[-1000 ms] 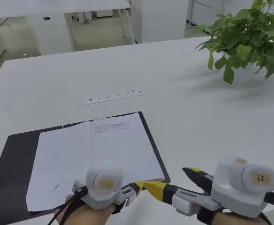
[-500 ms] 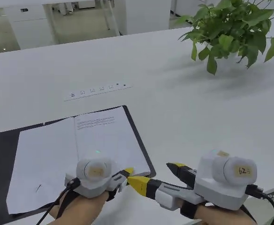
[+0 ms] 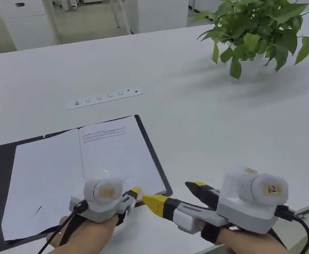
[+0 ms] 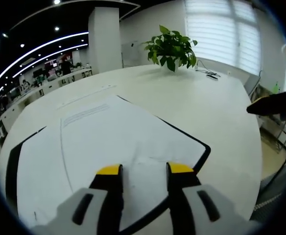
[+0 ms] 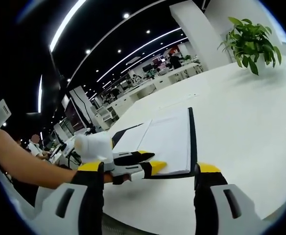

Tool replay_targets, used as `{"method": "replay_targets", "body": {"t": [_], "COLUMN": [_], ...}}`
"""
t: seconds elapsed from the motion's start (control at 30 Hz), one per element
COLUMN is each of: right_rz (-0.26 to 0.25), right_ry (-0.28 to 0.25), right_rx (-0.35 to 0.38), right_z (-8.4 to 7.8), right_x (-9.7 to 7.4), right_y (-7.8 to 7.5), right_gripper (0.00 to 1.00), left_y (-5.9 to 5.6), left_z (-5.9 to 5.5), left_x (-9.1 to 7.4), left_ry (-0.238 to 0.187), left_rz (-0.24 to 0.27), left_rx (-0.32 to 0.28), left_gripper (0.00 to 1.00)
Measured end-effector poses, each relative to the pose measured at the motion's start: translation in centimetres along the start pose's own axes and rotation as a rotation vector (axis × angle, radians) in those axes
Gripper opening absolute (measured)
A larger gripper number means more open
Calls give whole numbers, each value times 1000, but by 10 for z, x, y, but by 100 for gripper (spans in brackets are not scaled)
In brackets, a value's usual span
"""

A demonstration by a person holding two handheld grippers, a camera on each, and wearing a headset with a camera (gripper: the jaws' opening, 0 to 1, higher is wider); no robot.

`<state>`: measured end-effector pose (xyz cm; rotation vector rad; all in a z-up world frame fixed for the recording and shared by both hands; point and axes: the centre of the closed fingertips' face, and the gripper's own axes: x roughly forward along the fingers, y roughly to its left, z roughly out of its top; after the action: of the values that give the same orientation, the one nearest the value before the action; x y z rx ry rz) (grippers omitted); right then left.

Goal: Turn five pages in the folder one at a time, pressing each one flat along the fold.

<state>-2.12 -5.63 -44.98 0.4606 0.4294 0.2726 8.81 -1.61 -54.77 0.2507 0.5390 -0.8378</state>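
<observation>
1. Near the front edge of the one white table (image 3: pixel 223 121), a single black folder (image 3: pixel 112 153) is lying open and flat. It is showing two white pages side by side, and the right page is carrying a few lines of print at its top.
2. Two grippers are hanging close together at the folder's near right corner, each one held in a hand.
3. The left gripper (image 3: pixel 135 192) is hovering over the near corner of the right page. Its two yellow-tipped jaws are standing a modest gap apart, with nothing clamped between them. In the left gripper view the page and the black cover edge are showing below that gap. I cannot tell whether the tips are touching the paper.
4. The right gripper (image 3: pixel 175 194) is sitting just beside the folder, over bare table. Its two jaws are spread wide and gripping nothing, and they are pointing towards the left gripper.
5. One leafy green plant (image 3: pixel 255 26) is standing at the far right of the table, well apart from the folder.
6. One strip of sockets (image 3: pixel 106 97) is lying flush in the tabletop beyond the folder's far edge.
</observation>
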Motion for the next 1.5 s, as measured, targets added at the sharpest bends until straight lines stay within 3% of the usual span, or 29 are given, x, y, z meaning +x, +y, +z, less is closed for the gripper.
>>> {"method": "replay_targets", "body": {"t": [0.17,0.27,0.33,0.57,0.93,1.03,1.13,1.27,1.5], "right_rz": [-4,-8,-8,-3,7,2,5,1,-5], "right_ry": [0,5,7,13,34,42,62,97,133], "right_rx": [16,20,21,33,41,47,47,9,-2], "right_z": [0,-2,-2,-3,-1,-2,-4,-9,-16], "right_x": [0,0,0,4,13,15,23,33,51], "right_y": [-2,-3,-3,-2,0,-1,-1,-5,-15], "right_gripper": [73,73,73,72,70,68,64,63,61], "left_y": [5,17,16,18,22,22,23,24,24], "left_z": [0,0,-1,-1,-1,-1,-1,-1,-1], "left_x": [0,1,2,2,3,3,3,3,2], "left_ry": [8,20,31,35,31,30,26,12,6], "left_rz": [10,35,20,27,15,5,-4,-25,-39], "left_rx": [7,16,60,38,-139,-159,-183,-261,-307], "left_gripper": [22,9,7,4,0,0,0,0,0]}}
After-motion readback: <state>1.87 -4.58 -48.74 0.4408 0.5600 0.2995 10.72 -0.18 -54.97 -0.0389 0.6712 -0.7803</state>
